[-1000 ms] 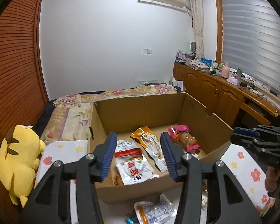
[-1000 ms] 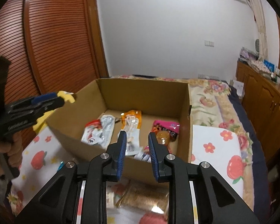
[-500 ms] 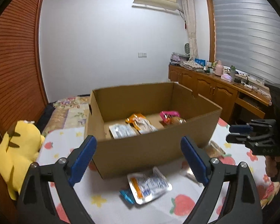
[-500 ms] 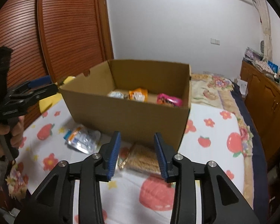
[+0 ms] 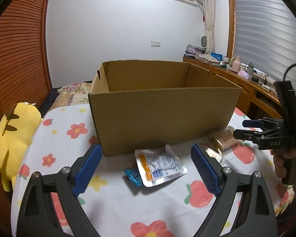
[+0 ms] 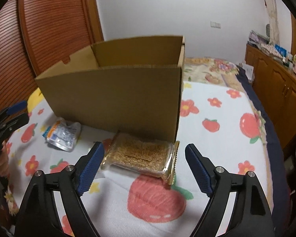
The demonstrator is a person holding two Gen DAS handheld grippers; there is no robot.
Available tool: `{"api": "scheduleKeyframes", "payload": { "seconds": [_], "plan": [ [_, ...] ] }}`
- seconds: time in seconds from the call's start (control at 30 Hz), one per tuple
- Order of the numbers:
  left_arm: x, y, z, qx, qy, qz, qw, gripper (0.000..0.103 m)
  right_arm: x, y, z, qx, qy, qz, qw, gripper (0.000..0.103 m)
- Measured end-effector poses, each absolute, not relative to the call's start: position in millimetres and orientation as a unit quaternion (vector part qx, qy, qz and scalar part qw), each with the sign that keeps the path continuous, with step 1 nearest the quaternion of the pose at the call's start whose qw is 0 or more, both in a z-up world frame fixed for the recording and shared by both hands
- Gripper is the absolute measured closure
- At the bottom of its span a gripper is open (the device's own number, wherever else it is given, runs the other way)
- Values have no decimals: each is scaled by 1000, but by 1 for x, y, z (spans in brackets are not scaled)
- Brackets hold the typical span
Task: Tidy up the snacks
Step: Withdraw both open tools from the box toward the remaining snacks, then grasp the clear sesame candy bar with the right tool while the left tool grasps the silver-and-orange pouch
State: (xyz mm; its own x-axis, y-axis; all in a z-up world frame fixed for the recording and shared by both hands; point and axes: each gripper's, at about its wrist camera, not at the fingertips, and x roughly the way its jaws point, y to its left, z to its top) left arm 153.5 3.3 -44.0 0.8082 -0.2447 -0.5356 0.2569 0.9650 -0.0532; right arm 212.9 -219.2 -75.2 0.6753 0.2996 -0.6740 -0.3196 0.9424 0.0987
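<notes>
Floral sheet lying under box; right gripper opening, cracker pack sitting crosswise just ahead between empty jaws; left gripper spread over pouch.

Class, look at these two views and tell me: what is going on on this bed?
A person holds a gripper in each hand in front of a cardboard box on a flowered sheet. The left gripper, open and empty, faces a silver snack pouch lying beside a small blue packet. The right gripper, its jaws opening, frames a clear pack of golden-brown snack bars without touching it. Neither snack is picked up yet.
</notes>
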Motion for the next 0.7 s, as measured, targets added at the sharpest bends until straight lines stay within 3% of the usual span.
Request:
{"api": "scheduleKeyframes", "payload": {
  "seconds": [0.7],
  "plan": [
    [150,2,-58,23,292,-120,949,11,244,-197,-101,-29,413,132,901,1]
  ]
}}
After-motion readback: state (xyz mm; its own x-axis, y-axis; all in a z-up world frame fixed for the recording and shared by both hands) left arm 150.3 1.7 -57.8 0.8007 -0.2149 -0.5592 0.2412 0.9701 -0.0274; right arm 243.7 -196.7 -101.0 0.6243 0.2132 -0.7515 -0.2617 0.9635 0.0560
